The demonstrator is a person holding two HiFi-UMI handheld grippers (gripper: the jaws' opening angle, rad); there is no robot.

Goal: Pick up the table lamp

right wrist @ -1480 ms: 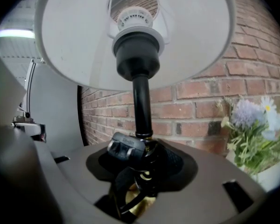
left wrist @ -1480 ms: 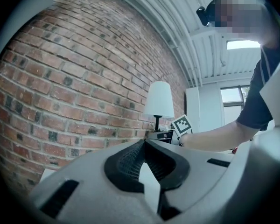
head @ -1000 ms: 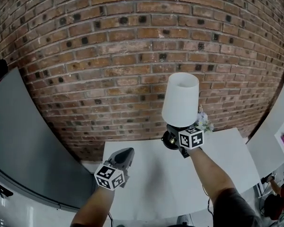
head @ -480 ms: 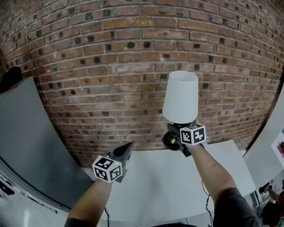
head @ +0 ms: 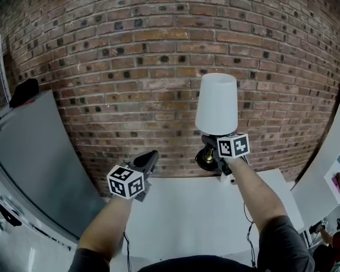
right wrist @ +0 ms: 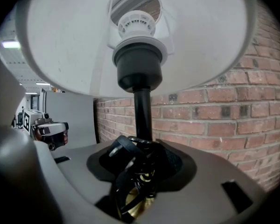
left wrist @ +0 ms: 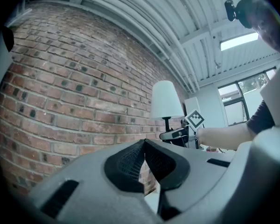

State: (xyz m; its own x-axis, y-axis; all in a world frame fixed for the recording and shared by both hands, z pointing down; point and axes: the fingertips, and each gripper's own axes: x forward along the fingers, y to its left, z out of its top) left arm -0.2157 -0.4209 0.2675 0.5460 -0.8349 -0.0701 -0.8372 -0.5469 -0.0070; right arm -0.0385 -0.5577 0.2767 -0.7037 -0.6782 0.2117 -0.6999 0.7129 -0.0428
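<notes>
Lamp (head: 216, 103) higher above tbl (head: 187, 208) vs earlier.

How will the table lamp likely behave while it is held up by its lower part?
Probably top-heavy: the table lamp carries its wide white shade high above the right hand-held gripper, which clamps it low down, so it may tip. The thin black stem looks rigid. The shade seems light, perhaps easily dented.

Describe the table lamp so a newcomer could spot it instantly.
Find the red brick wall. Before it, above the white table, the right gripper holds a table lamp. Only it has a white tapered shade on a black stem.
</notes>
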